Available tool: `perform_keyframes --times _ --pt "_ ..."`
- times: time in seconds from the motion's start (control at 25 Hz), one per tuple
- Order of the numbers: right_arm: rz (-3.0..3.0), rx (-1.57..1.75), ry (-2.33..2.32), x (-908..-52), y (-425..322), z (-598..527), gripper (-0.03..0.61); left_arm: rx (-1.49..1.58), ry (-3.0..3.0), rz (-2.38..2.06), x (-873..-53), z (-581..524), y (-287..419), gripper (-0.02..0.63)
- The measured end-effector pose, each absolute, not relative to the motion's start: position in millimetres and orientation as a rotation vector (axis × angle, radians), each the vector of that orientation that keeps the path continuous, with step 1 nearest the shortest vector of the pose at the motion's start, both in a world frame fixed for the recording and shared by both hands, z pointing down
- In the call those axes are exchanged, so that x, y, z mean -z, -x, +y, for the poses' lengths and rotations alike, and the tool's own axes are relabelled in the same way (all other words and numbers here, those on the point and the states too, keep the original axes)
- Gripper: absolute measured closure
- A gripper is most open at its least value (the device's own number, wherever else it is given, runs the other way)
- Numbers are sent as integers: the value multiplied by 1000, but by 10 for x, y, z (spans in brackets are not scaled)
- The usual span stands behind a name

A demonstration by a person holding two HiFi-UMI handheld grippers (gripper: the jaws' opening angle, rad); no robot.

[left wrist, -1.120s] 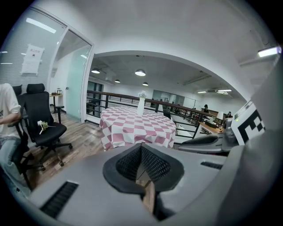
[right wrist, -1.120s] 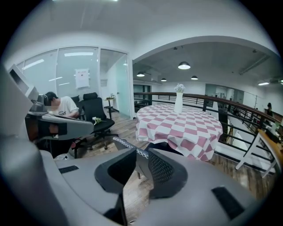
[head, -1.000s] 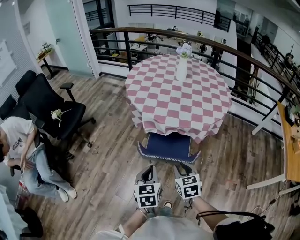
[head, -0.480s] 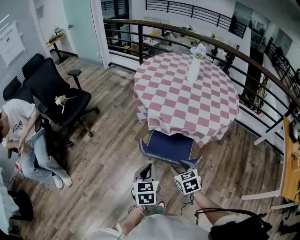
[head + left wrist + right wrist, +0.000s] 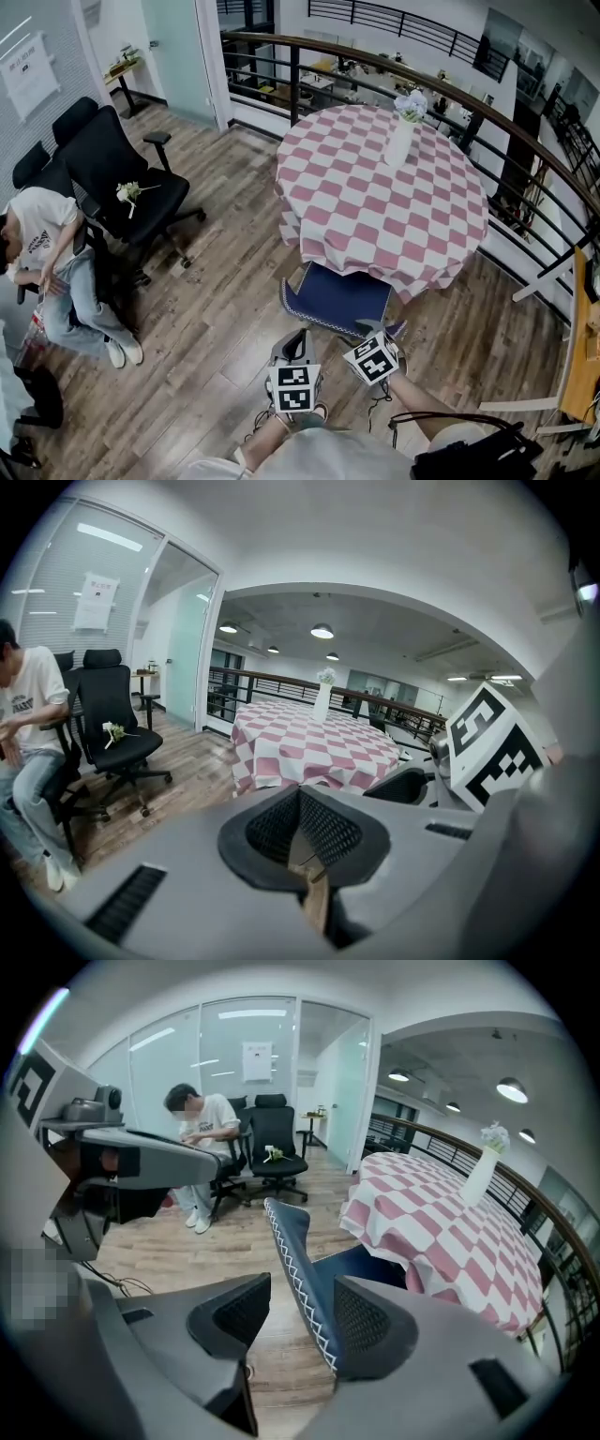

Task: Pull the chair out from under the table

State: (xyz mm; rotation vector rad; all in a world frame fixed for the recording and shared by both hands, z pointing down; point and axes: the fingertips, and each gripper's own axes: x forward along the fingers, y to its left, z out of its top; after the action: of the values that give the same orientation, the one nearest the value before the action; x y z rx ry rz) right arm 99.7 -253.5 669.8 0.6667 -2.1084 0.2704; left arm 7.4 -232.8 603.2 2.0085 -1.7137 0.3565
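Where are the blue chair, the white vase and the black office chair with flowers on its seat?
blue chair (image 5: 339, 294), head view, middle of its seat.
white vase (image 5: 400, 143), head view, its body.
black office chair (image 5: 98, 150), head view, its backrest.

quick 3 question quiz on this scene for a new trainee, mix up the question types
1. True or false: the chair stands fully clear of the table.
2. What is between the right gripper's jaws? A) a cup B) the chair's back edge C) nothing
3. What stands on the table?

Key
1. False: the seat is still partly under the table.
2. B. The jaws stand apart around the edge and are not clamped on it; they have just been opening.
3. A white vase.
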Motion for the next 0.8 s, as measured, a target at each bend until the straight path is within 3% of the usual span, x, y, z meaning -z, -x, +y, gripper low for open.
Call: perform_keyframes --times 0.8 --pt "-2031 -172 -360 -7095 -849 -2675 380 -407 -1924 -1695 -6293 -2395 -118 612"
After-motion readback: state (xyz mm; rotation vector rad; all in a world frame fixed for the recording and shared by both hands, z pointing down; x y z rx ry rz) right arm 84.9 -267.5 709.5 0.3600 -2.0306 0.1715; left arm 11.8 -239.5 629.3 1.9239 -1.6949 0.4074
